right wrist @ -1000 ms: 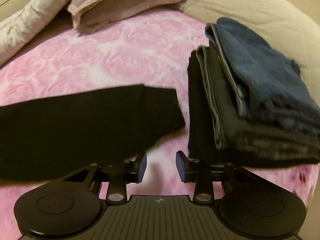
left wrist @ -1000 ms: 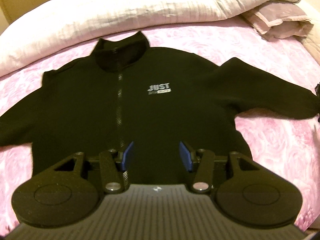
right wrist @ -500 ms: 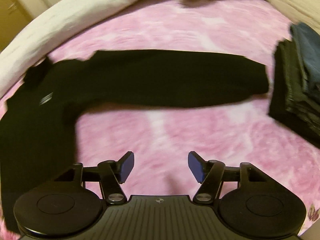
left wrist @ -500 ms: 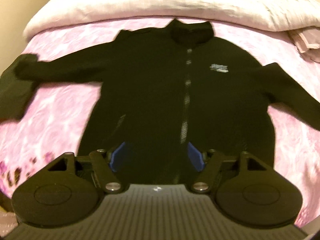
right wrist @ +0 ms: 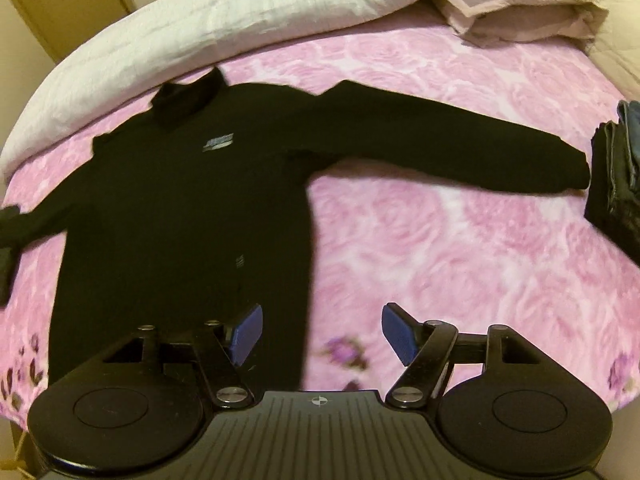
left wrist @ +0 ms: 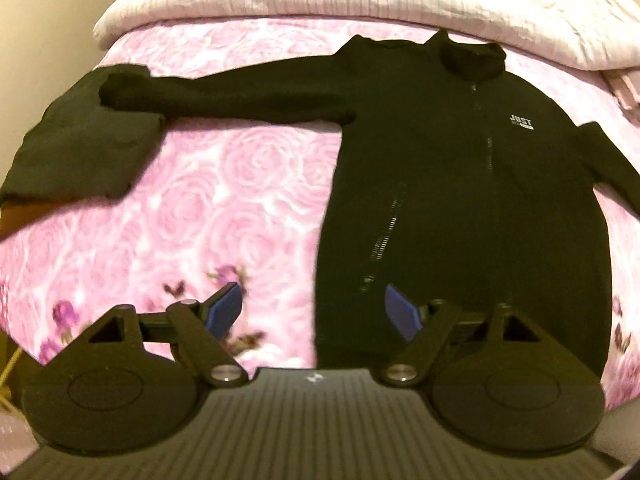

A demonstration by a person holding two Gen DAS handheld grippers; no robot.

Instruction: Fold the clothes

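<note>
A black jacket (left wrist: 460,184) lies flat, front up, on the pink bedspread (left wrist: 224,208), collar toward the far side and both sleeves spread wide. The left gripper (left wrist: 314,312) hangs over the jacket's near left hem corner, jaws wide apart and empty. The right gripper (right wrist: 320,334) hangs over the near right hem edge, likewise spread and holding nothing. The right sleeve's cuff ends just beside a stack of folded clothes (right wrist: 616,176). A pale duvet (right wrist: 208,24) lies along the far side.

2 low views near hem, sharing jacket (left wrist: 460,184)
</note>
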